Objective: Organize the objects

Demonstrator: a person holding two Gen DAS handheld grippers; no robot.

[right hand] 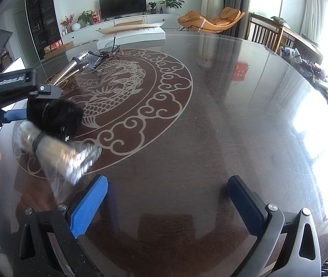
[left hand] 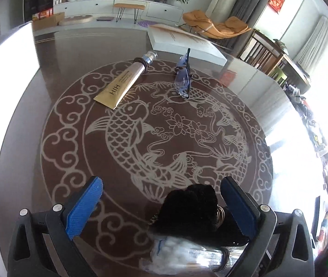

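This is a home living and dining room. A flat television [right hand: 123,4] stands on a long white cabinet [right hand: 117,26] with potted plants [right hand: 171,1] and a vase of red flowers [right hand: 67,22]. An orange lounge chair [right hand: 210,19] sits by grey curtains [right hand: 229,2]. A red paper decoration [left hand: 277,1] hangs by the window, and wooden dining chairs [right hand: 265,34] stand around the large round glass-topped table [right hand: 210,127].
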